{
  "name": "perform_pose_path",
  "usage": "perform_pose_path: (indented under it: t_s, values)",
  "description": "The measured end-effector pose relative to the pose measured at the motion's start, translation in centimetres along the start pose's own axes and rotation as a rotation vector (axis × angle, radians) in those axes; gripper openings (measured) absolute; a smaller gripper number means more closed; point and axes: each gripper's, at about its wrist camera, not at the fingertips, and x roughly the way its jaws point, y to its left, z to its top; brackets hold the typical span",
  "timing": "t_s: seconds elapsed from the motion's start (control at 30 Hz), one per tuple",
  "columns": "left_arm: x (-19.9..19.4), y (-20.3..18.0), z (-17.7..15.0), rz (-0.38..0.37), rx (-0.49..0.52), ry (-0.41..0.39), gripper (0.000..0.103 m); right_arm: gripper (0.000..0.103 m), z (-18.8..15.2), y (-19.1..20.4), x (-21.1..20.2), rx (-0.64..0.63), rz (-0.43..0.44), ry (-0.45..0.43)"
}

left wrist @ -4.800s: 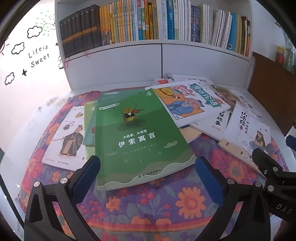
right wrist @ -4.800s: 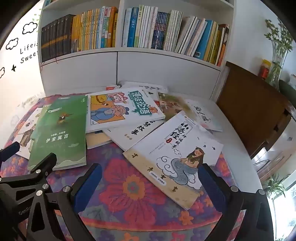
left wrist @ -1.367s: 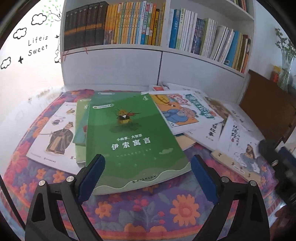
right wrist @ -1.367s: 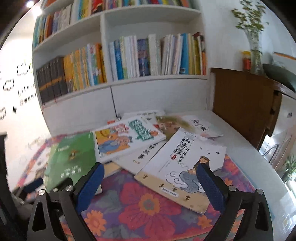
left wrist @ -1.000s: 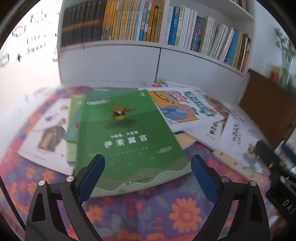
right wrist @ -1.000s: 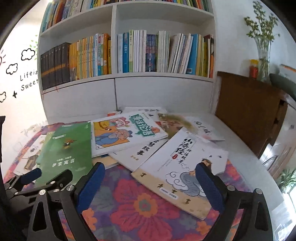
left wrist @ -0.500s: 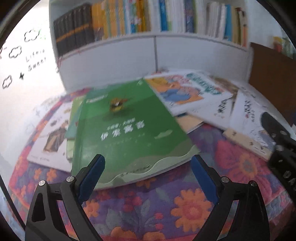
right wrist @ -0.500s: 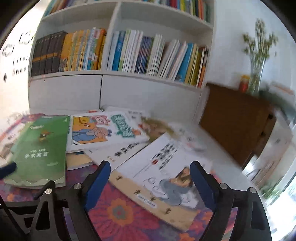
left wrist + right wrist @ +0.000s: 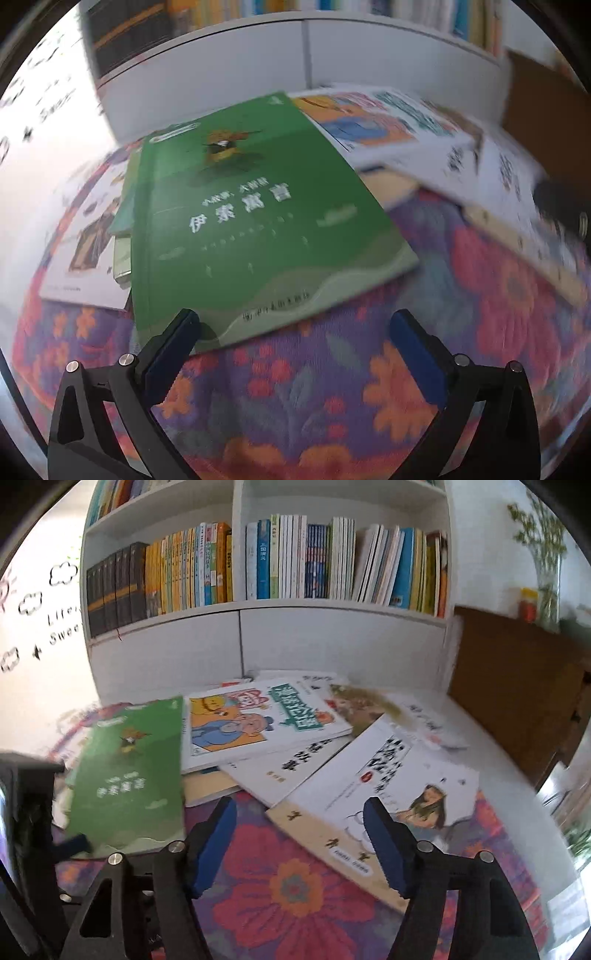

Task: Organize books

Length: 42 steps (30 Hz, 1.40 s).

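At the far left of the bench, in the left wrist view, a white book with a robed figure (image 9: pixel 86 236) lies flat on the flowered cloth (image 9: pixel 295 398), partly under a pale green book. On top of these lies the green book (image 9: pixel 255 221), tilted, with white characters on its cover; its near edge sits just in front of the left gripper (image 9: pixel 295 332). This gripper's jaws have just been opening and now stand wide apart; the left pad overlaps the book's near left corner, and nothing is pinched between them.

To the right of the green book, the cartoon book (image 9: pixel 255 723) with an orange and blue cover lies on other white books. Further right, the white book with a seated figure (image 9: pixel 384 786) lies at an angle on the cloth, its near corner between the pads of the right gripper (image 9: pixel 299 834). These jaws have just been closing, yet the pads are still clear of the book and hold nothing.

Behind the scattered books stands a white bookshelf (image 9: pixel 332 638) filled with upright books. A brown wooden cabinet (image 9: pixel 517 686) stands at the far right, with a vase of greenery (image 9: pixel 546 572) on top.
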Motion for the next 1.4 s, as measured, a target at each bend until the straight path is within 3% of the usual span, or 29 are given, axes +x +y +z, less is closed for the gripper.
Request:
perform_pose_path:
  t_s: [0.1,0.2,0.27,0.3,0.4,0.5,0.57,0.67,0.77,0.83,0.87,0.9,0.97,1.0,1.07,1.23,1.3,1.4]
  values:
    - [-1.5,0.6,-0.3,-0.086,0.090,0.061,0.102,0.068,1.0,-0.2,0.2,0.055,0.129,0.113]
    - [-4.0,3.1,0.7,-0.051,0.045,-0.025,0.102,0.068,2.6,1.2,1.0,0.048,0.282,0.242]
    - [-5.1,5.4,2.1,0.035,-0.003,-0.108,0.102,0.068,3.8,3.3,1.6,-0.020,0.304,0.260]
    - [-4.8,7.1,2.9,0.057,-0.043,-0.113,0.102,0.068,4.5,4.6,2.3,-0.052,0.300,0.261]
    - [-2.9,10.9,4.0,-0.013,-0.145,-0.062,0.100,0.067,4.7,6.9,5.4,-0.068,0.287,0.314]
    - [-1.9,14.8,4.2,0.010,-0.238,-0.081,0.098,0.061,3.8,7.9,8.5,-0.022,0.315,0.380]
    - [-1.0,16.5,4.6,-0.029,-0.277,-0.062,0.096,0.061,3.1,8.6,9.8,-0.034,0.319,0.395]
    - [0.6,16.4,5.2,-0.115,-0.265,-0.003,0.082,0.062,2.8,9.1,11.7,-0.059,0.294,0.428]
    - [1.3,15.7,4.8,-0.078,-0.240,-0.002,0.081,0.061,3.4,8.8,11.8,-0.046,0.311,0.435]
    - [2.0,15.7,4.6,-0.118,-0.262,0.027,0.067,0.061,3.5,8.9,11.8,-0.061,0.304,0.439]
    - [2.1,15.4,4.4,-0.157,-0.268,0.034,0.067,0.060,3.5,9.0,11.7,-0.070,0.297,0.439]
    - [2.1,15.0,4.4,-0.155,-0.249,0.024,0.060,0.059,3.4,9.1,11.6,-0.081,0.291,0.438]
    - [1.7,13.4,4.3,-0.125,-0.182,0.031,0.060,0.055,3.0,9.1,11.5,-0.087,0.307,0.457]
    - [1.4,12.8,4.1,-0.114,-0.163,0.029,0.059,0.047,2.7,8.9,11.5,-0.053,0.361,0.492]
    - [0.8,12.0,3.3,-0.134,-0.151,0.042,0.053,0.046,2.1,8.7,11.3,-0.011,0.413,0.531]
    - [-1.0,10.3,1.3,-0.124,-0.098,0.055,0.051,0.046,0.4,10.1,8.7,-0.095,0.404,0.543]
    - [-1.4,10.4,0.7,-0.151,-0.102,0.065,0.051,0.046,-0.2,10.8,7.4,-0.158,0.370,0.525]
    - [-2.2,10.8,-0.5,-0.204,-0.103,0.079,0.051,0.046,-1.3,9.5,6.1,-0.133,0.433,0.572]
